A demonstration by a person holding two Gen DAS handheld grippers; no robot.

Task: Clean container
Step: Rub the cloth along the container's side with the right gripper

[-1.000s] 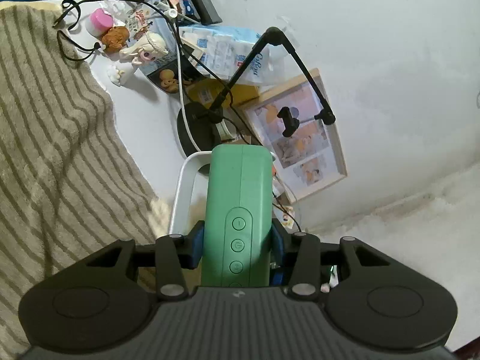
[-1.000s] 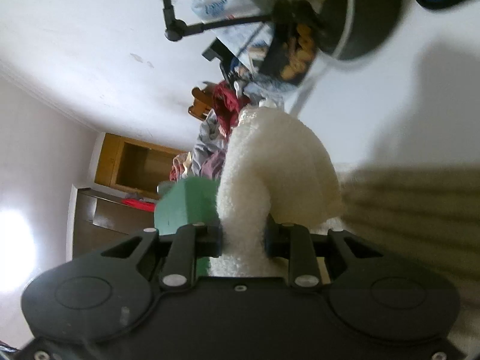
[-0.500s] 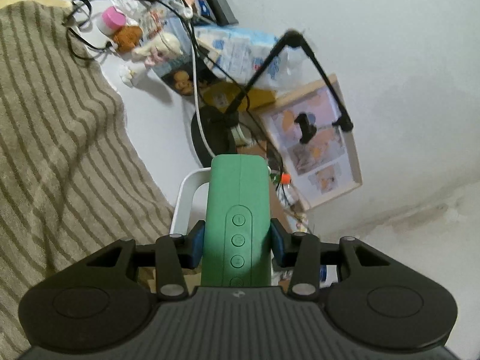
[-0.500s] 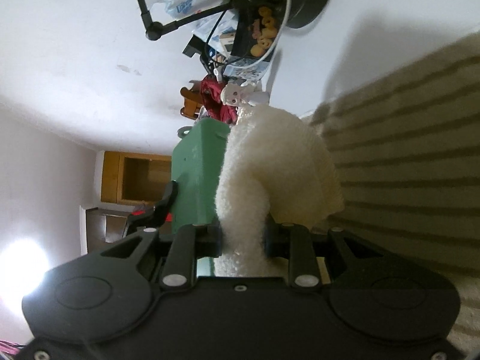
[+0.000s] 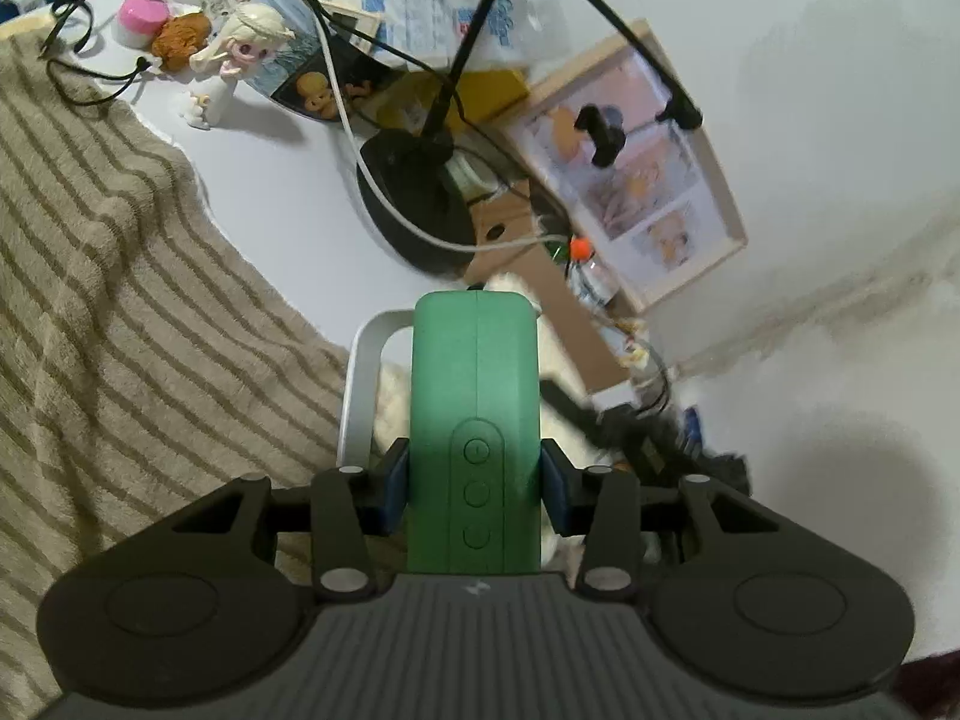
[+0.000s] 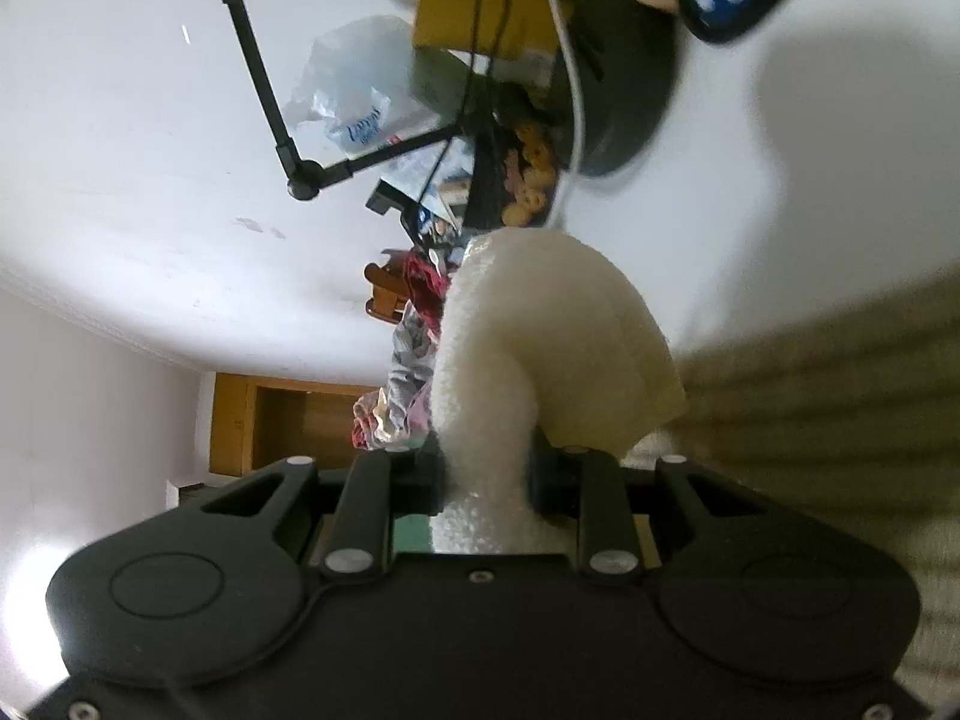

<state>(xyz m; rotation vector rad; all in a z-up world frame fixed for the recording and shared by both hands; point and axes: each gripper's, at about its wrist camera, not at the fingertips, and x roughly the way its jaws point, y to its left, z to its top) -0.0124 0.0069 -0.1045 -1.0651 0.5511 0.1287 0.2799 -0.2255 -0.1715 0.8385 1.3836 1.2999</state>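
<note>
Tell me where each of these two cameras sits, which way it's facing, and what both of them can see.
Left wrist: behind the left gripper, looking along the green container it clamps, toward the striped towel and the black stand.
Right wrist: behind the right gripper, rolled over, looking past its white cloth into the room.
Shared: the stand, the towel, the plastic bag; no hands visible.

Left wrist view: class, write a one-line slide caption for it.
Left gripper clamps a green rectangular container with three buttons above a striped beige towel on a cluttered white table.
</note>
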